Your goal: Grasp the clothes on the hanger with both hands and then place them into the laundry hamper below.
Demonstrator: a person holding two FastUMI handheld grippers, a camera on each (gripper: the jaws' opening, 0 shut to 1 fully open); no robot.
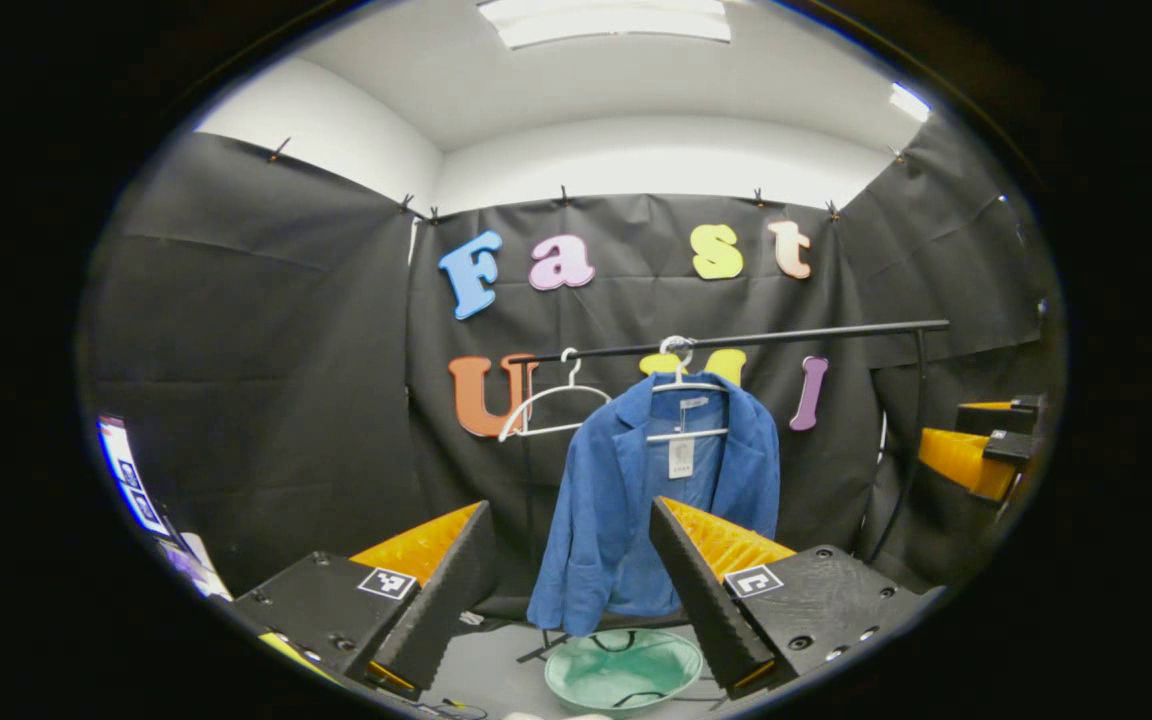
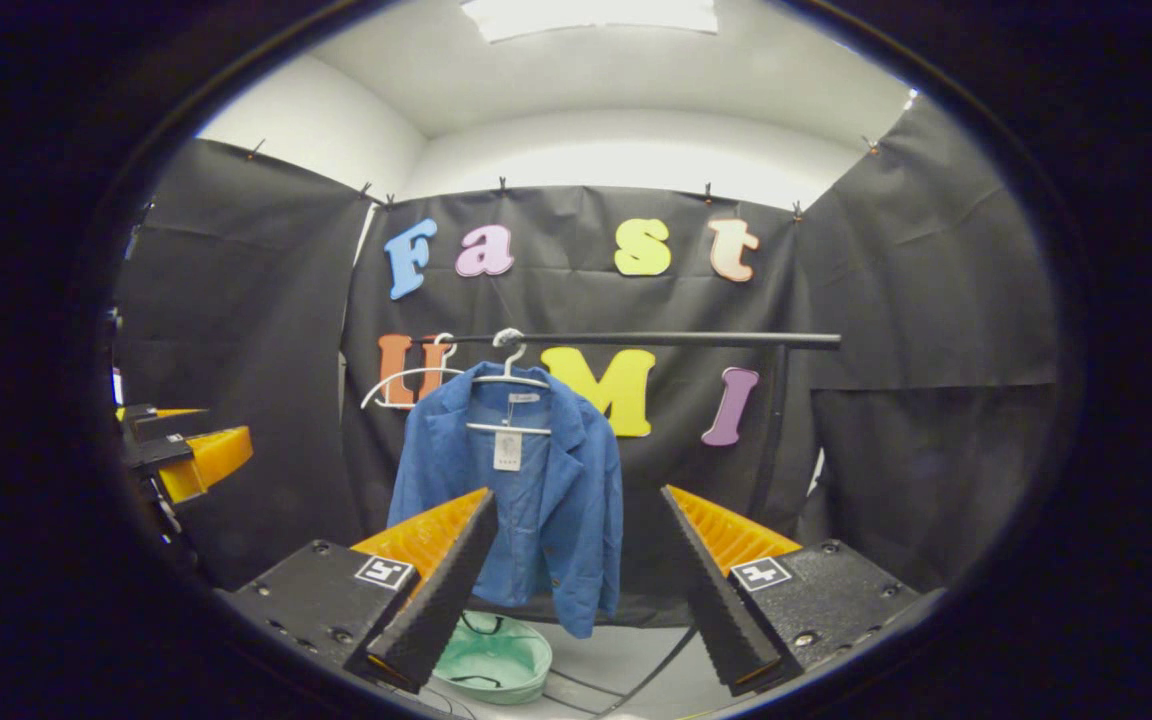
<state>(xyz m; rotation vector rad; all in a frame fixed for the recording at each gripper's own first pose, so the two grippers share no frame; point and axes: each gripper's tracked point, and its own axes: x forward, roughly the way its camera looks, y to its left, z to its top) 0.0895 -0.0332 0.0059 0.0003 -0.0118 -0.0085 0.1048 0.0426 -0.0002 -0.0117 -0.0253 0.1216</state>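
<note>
Black cloth walls close off the booth on three sides, under a white ceiling with a light panel at 12 o'clock in both views.

From the left gripper view, the left gripper [image 1: 570,570] sits at 6 o'clock with its jaws spread wide and nothing between them; they are well short of the clothes. Through the gap, just past the fingertips, hangs a blue jacket [image 1: 626,500], its front open and a paper tag [image 1: 681,457] dangling at the collar. It sits on a white hanger [image 1: 684,385] hooked over a black rail [image 1: 736,340] that runs toward 3 o'clock. An empty white hanger [image 1: 551,405] hangs on the same rail just toward 9 o'clock from the jacket. Below the jacket, at 6 o'clock on the grey floor [image 1: 496,675], stands a pale green laundry hamper [image 1: 623,668], open at the top. The right gripper [image 1: 976,445] shows at 3 o'clock near the edge, apart from the jacket.

From the right gripper view, the right gripper [image 2: 576,580] also holds its jaws spread and empty. The blue jacket [image 2: 536,500] hangs beyond its finger on the 9 o'clock side, with the empty white hanger [image 2: 406,385] beside it on the black rail [image 2: 656,340]. The laundry hamper [image 2: 496,658] rests on the floor at 6 o'clock, under the jacket's hem. The left gripper [image 2: 181,445] appears at 9 o'clock, well apart from the jacket.
</note>
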